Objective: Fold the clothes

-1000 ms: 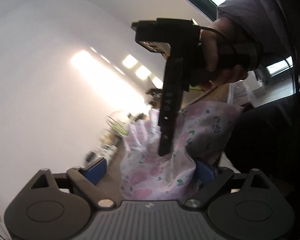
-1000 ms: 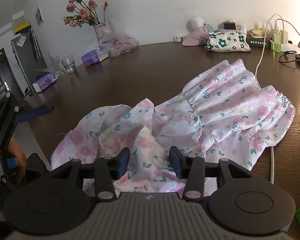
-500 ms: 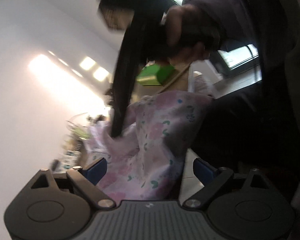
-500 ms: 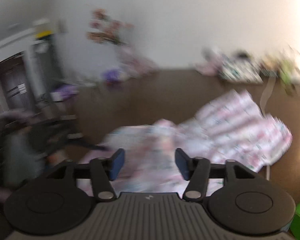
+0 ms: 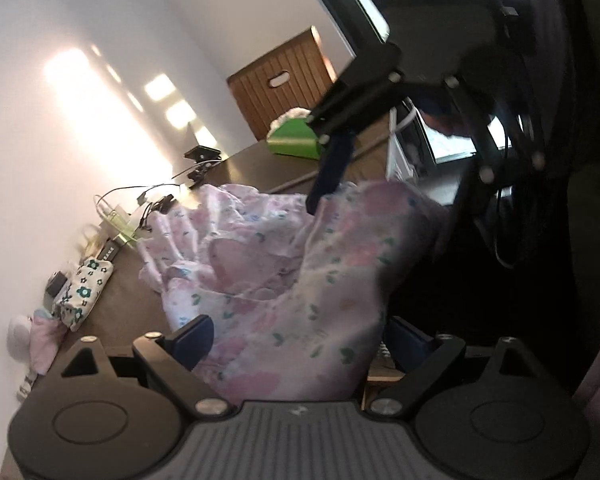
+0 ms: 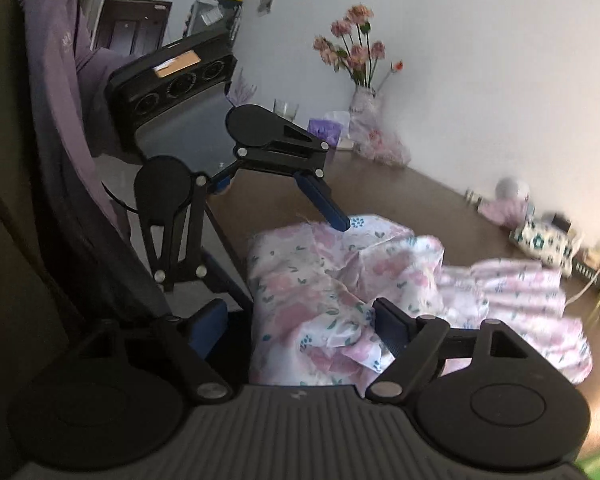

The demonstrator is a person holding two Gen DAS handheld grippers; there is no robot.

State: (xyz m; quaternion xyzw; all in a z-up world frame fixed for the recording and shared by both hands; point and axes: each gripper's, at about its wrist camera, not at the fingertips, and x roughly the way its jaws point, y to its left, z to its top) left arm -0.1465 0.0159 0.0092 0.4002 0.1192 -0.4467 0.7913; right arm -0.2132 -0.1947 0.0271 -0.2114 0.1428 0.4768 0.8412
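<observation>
A pink floral garment point(image 6: 340, 280) lies crumpled on the dark brown table point(image 6: 400, 192), its near end hanging over the table's front edge. It also shows in the left wrist view point(image 5: 292, 280). My left gripper point(image 5: 300, 336) is open, its jaws standing on either side of the near fabric. My right gripper point(image 6: 300, 328) is open too, with the bunched near edge between its jaws. Each gripper faces the other across the cloth: the right one shows in the left wrist view point(image 5: 384, 184), the left one in the right wrist view point(image 6: 276, 240).
A vase of pink flowers point(image 6: 360, 80), a glass point(image 6: 286, 110) and a purple tissue pack point(image 6: 324, 130) stand at the far left. A floral pouch point(image 5: 84, 284), cables point(image 5: 148, 200), a green box point(image 5: 294, 138) and a wooden crate point(image 5: 280, 80) line the far side.
Both grippers have swung round to face each other across the near end of the garment. The right gripper has opened wider. The cloth is bunched higher between them.
</observation>
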